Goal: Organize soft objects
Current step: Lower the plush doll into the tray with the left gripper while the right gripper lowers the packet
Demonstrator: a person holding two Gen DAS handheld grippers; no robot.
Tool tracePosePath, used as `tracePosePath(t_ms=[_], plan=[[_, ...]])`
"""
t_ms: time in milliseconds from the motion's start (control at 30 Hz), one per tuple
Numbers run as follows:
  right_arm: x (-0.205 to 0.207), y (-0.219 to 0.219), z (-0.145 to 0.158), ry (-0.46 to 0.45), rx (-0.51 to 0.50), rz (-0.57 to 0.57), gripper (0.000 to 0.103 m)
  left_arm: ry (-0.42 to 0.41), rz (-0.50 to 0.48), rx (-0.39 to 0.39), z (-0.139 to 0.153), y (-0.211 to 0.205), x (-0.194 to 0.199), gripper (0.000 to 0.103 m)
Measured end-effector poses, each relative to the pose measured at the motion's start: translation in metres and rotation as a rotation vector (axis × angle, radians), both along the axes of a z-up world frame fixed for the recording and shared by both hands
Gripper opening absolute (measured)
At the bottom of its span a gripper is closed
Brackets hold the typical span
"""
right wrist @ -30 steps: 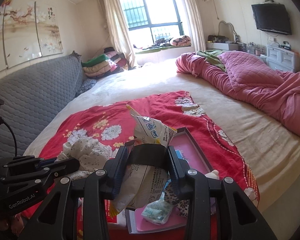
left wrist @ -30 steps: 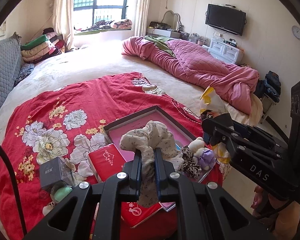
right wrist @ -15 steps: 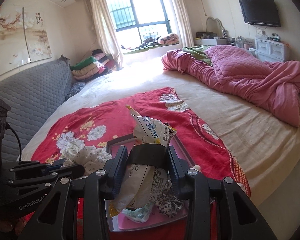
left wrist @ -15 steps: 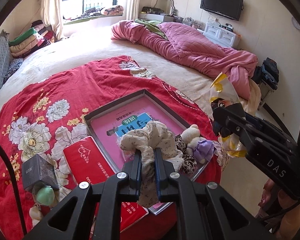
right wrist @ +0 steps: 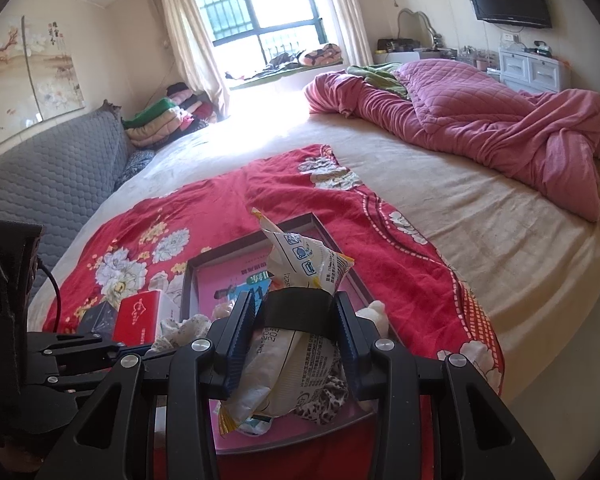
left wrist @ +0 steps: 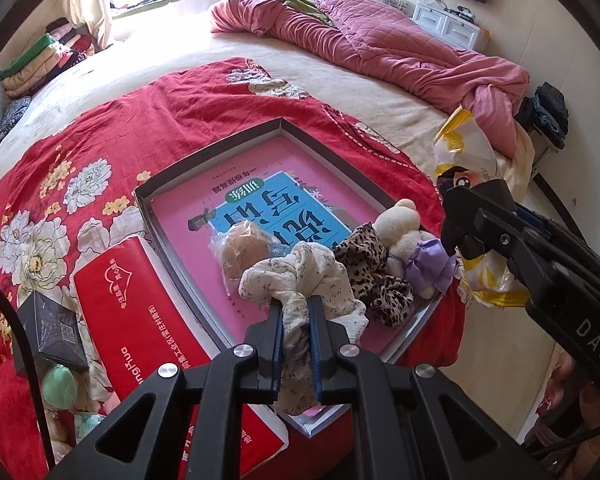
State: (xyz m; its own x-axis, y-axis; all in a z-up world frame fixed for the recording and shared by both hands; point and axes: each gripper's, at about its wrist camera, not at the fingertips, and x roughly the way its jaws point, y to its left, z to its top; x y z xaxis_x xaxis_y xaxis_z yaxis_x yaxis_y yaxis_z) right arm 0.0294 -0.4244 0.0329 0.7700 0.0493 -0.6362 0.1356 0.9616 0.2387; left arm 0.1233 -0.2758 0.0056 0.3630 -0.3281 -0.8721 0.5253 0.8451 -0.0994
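The left gripper (left wrist: 295, 307) has its jaws drawn nearly together, clamped on a cream floral scrunchie (left wrist: 300, 276). The fabric bunches above the pads and a crumpled tail hangs below them. The scrunchie hangs over the near part of the grey tray (left wrist: 204, 160).

The right gripper (right wrist: 296, 320) has its jaws partly apart, clamped on a white-and-yellow snack bag (right wrist: 300, 256). The bag is crinkled, its printed top sticks up above the jaws and its lower end sags beneath them. A black band crosses the bag between the fingers. From the left wrist view the bag sits just beyond the right edge of the tray.

The tray lies on a red floral blanket (left wrist: 100, 128) on the bed. Inside the tray:
- a pink book with a blue panel (left wrist: 276, 208)
- a brown round item in clear wrap (left wrist: 244, 252)
- a leopard-print scrunchie (left wrist: 372, 272), at the right side
- a cream plush toy (left wrist: 404, 224) with a purple bow, touching the leopard-print scrunchie

Left of the tray lie a red box (left wrist: 140, 312), a dark box (left wrist: 52, 328) and a green round thing (left wrist: 59, 385)
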Motion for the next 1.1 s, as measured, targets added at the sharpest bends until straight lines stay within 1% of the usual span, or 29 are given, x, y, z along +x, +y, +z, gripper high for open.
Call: tracePosePath(t_ms=[167, 300, 467, 533, 700, 800, 967, 1100], plan=[[0.008, 0.002, -0.013, 0.033, 0.001, 0.022, 0.041, 0.022, 0.010, 0.022, -0.013, -0.001, 0.003, 0.011], [0.011, 0.001, -0.021, 0.049, -0.002, 0.019, 0.041, 0.004, 0.007, 0.064, -0.016, -0.004, 0.004, 0.011], [0.015, -0.001, -0.032, 0.079, -0.014, 0.019, 0.041, 0.018, 0.002, 0.098, -0.025, -0.007, 0.007, 0.012], [0.016, -0.001, -0.035, 0.088, -0.014, 0.024, 0.041, 0.031, 0.005, 0.092, -0.027, -0.007, 0.008, 0.012], [0.021, 0.001, -0.042, 0.102, -0.039, 0.017, 0.041, 0.028, 0.012, 0.109, -0.030, -0.008, 0.011, 0.012], [0.025, 0.001, -0.049, 0.114, -0.031, 0.014, 0.041, 0.031, 0.019, 0.108, -0.030, -0.008, 0.014, 0.014], [0.034, 0.004, -0.064, 0.149, -0.050, 0.016, 0.042, 0.025, 0.022, 0.113, -0.030, -0.007, 0.014, 0.014], [0.038, 0.006, -0.073, 0.159, -0.059, 0.019, 0.042, 0.030, 0.025, 0.111, -0.030, -0.006, 0.016, 0.014]])
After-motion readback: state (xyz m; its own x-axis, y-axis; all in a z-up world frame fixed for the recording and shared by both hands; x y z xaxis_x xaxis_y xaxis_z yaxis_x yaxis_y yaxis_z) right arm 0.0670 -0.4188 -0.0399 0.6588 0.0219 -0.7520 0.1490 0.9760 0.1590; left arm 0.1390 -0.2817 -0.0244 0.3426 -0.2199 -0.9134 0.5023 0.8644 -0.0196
